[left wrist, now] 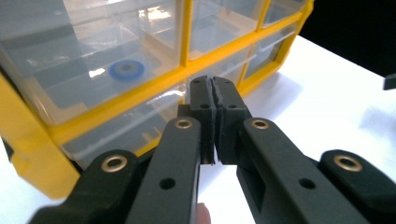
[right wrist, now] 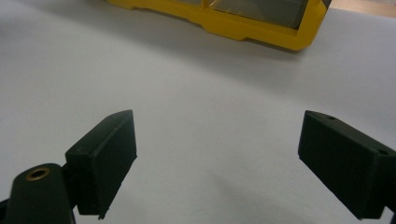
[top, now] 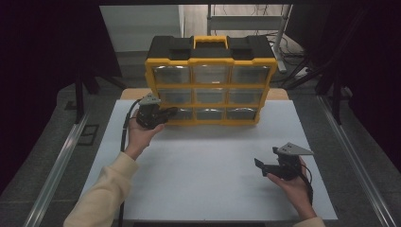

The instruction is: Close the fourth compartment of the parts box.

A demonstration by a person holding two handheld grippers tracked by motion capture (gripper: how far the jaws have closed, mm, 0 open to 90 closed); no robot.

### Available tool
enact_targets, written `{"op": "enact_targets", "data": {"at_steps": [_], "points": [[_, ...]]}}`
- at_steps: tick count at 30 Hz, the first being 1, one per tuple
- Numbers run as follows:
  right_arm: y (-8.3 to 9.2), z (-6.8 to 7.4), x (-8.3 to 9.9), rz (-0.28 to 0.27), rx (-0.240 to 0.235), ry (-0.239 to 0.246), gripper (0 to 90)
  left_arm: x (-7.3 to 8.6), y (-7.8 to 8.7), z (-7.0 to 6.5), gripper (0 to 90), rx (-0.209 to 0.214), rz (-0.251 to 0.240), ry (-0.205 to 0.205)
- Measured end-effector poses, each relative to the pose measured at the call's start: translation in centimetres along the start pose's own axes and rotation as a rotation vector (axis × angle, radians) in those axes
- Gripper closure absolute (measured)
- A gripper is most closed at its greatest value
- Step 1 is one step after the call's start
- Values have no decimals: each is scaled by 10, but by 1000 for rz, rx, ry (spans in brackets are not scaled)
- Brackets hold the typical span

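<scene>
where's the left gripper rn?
In the high view the left gripper is at the left, shut, its tip at the bottom-left drawer of the yellow organizer. Whether it touches the drawer can't be told.

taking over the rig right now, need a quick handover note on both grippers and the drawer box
Left gripper: shut with nothing between the jaws, tips at the bottom-left drawer of the yellow drawer box.
Right gripper: open and empty, held over the white table, well short of the box.
Things: the box stands upright at the far side of the table; a blue ring lies in a clear drawer above the left gripper's tips.
Done: no drawer looks pulled out.
Left: probably opening that bottom-left drawer.
</scene>
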State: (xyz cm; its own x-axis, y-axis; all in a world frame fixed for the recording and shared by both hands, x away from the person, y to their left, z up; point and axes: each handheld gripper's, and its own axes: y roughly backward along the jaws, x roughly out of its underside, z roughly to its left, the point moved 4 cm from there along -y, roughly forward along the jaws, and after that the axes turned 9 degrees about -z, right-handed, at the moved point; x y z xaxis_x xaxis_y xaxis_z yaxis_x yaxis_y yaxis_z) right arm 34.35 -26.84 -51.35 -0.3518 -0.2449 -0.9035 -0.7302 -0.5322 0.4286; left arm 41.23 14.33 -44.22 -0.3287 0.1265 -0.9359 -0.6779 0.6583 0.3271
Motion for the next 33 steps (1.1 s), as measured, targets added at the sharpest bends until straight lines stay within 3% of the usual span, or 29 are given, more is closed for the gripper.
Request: {"op": "enact_targets", "data": {"at_steps": [5,7,10,13,16,21,25,29,33], "points": [[-2,-1,0,3,-4,7,121,10,14,-6,802,19,-14,-2],[-2,0,0,2,-7,10,121,12,19,-8,692,25,-19,-3],[-2,0,0,3,-5,12,122,17,25,-14,453,34,-7,-19],[-1,1,0,6,-4,16,122,22,31,-19,356,54,6,-38],[0,1,1,8,1,14,122,27,38,-23,316,75,-3,-42],[0,2,1,12,3,17,122,37,45,-25,247,70,4,-29],[1,3,1,10,0,21,122,49,51,-27,205,48,19,-31],[1,2,2,11,-7,24,121,57,62,-27,170,-4,0,-36],[1,2,2,12,-10,24,121,64,66,-26,163,17,17,-13]]}}
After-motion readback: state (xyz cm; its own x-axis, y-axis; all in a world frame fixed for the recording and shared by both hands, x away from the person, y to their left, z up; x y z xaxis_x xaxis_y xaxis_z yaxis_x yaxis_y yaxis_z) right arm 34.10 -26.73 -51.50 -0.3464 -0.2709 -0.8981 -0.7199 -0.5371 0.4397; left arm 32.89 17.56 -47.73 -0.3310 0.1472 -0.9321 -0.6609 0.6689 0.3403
